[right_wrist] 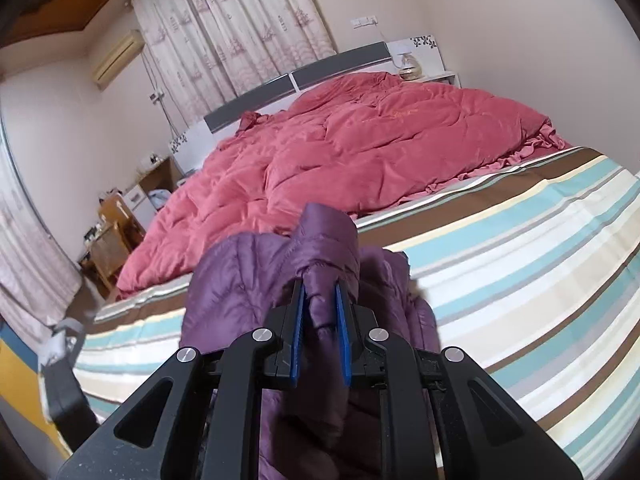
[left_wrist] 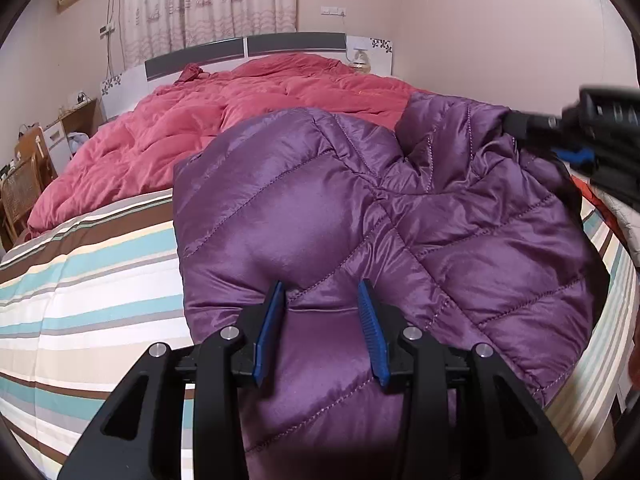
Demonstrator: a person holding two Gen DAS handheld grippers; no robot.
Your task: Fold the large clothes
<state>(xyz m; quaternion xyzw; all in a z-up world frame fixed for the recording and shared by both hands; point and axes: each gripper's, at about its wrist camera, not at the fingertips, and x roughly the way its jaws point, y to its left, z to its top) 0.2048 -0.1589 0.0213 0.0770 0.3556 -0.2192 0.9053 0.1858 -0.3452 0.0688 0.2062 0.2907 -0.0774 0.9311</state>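
Observation:
A purple quilted down jacket (left_wrist: 360,208) lies on the striped bedsheet (left_wrist: 100,264). My left gripper (left_wrist: 322,292) has its blue fingers (left_wrist: 270,332) pressed on a puffy fold of the jacket's near edge, gripping it. My right gripper (right_wrist: 319,292) is shut on a bunched part of the jacket (right_wrist: 320,236) and holds it lifted above the bed. In the left wrist view the right gripper (left_wrist: 532,128) shows at the far right, holding the jacket's raised far corner.
A rumpled red quilt (left_wrist: 248,112) covers the far half of the bed up to the grey-and-white headboard (left_wrist: 248,50). A wooden chair (left_wrist: 24,188) and a small cabinet (left_wrist: 76,124) stand at the left. Striped sheet (right_wrist: 520,264) lies bare to the right.

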